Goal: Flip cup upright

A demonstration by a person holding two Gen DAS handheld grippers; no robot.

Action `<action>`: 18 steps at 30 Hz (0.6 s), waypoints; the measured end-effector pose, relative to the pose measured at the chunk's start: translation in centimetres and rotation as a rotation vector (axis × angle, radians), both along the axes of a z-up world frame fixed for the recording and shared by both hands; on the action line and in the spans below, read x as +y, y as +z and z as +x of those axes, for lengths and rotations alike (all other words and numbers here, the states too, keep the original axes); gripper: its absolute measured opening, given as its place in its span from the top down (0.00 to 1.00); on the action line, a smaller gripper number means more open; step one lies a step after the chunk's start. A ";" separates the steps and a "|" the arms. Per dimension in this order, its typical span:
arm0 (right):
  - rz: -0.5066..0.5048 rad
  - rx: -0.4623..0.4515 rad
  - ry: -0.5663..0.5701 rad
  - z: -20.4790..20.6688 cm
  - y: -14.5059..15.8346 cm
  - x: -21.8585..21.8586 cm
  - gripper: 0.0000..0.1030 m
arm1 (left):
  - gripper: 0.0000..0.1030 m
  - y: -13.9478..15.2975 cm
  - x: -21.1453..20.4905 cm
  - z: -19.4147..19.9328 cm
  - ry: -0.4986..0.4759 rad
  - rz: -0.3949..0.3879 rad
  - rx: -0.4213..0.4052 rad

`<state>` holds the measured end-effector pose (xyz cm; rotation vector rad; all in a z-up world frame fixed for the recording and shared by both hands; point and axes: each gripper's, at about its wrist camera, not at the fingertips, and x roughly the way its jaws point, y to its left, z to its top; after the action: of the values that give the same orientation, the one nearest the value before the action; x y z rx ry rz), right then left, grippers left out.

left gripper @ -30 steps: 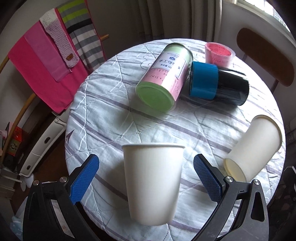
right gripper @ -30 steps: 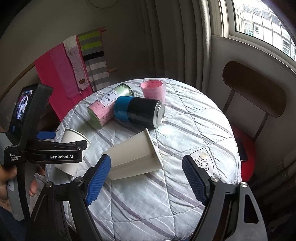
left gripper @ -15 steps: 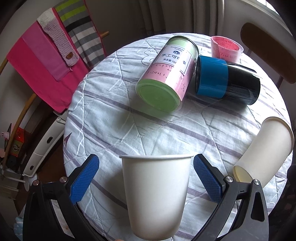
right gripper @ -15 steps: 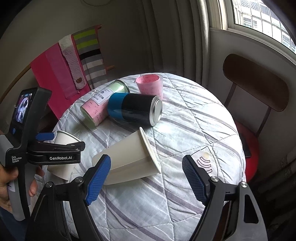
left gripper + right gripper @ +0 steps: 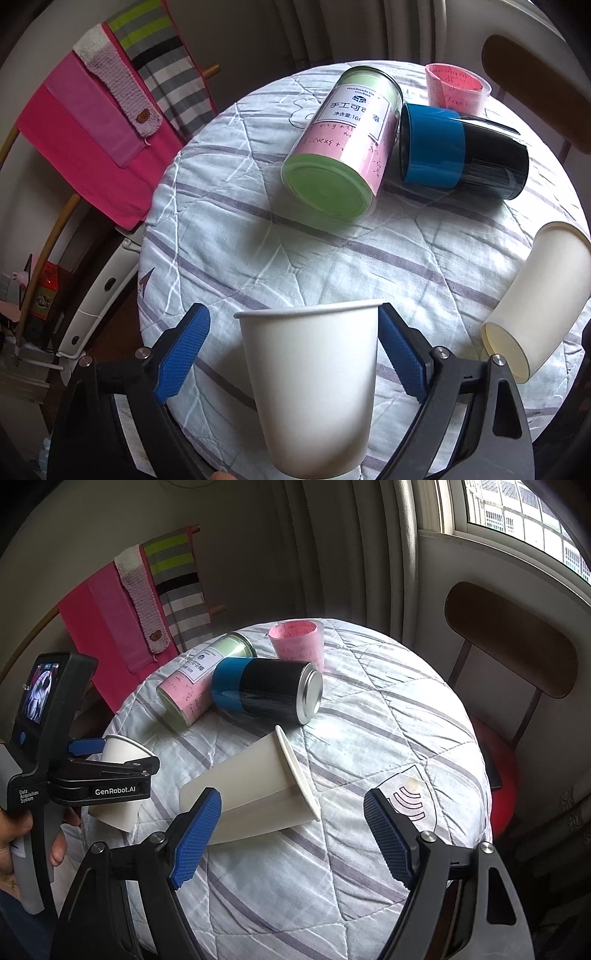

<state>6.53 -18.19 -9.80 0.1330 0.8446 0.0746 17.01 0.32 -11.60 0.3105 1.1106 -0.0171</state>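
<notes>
The white cup (image 5: pixel 310 387) hides its own base below the left view's edge; its grip by the left gripper (image 5: pixel 293 356) seems uncertain.

A white paper cup (image 5: pixel 314 391) stands upright, mouth up, at the bench's 6 o'clock edge in the left wrist view. A second, cream paper cup (image 5: pixel 255 790) lies on its side, rim toward 2 o'clock in the right wrist view.

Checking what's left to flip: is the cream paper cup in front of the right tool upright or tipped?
Tipped. The cream paper cup lies on its side on the quilted table, rim toward the black-and-blue can.
</notes>
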 end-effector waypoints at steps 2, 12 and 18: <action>-0.001 0.000 -0.002 0.0 0.0 -0.1 0.22 | 0.13 0.1 -0.1 0.0 -0.007 -0.003 -0.004; -0.001 0.006 -0.003 0.1 0.0 -0.2 0.21 | 0.26 1.0 -0.8 -0.3 -0.043 -0.025 -0.028; 0.001 -0.012 0.000 -0.1 0.4 -0.2 0.22 | 0.26 1.8 -1.4 -0.6 -0.059 -0.031 -0.060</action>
<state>6.44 -18.44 -9.37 0.1335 0.8331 0.0760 16.41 -1.05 -9.78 0.3141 1.0409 -0.0775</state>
